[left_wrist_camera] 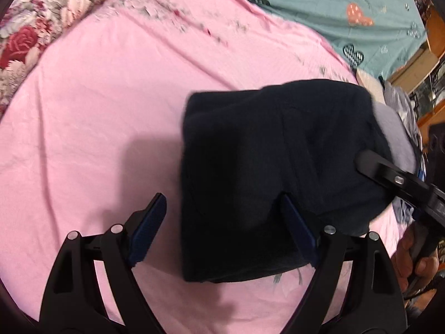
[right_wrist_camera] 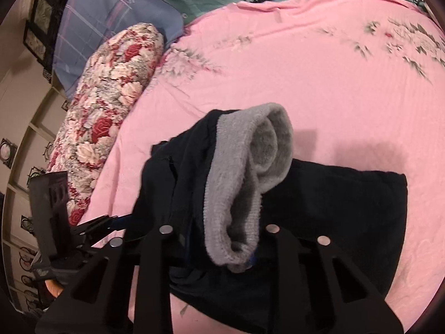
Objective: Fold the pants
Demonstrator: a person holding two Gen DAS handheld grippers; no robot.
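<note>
Folding dark pants [right_wrist_camera: 333,208] on the pink sheet [left_wrist_camera: 111,111], already doubled into a thick pad.
My right tool [right_wrist_camera: 219,239] is pinched on the grey fleecy waistband [right_wrist_camera: 250,167], lifting that end above the rest; my left tool [left_wrist_camera: 225,222] gapes wide, one finger beside the pad's near edge, one resting on it, gripping nothing. Floral pillow [right_wrist_camera: 111,111] sits well left of the pants. Fabric looks soft, floppy, fairly bulky, not slippery; I'd grab the free near corner through all layers.
</note>
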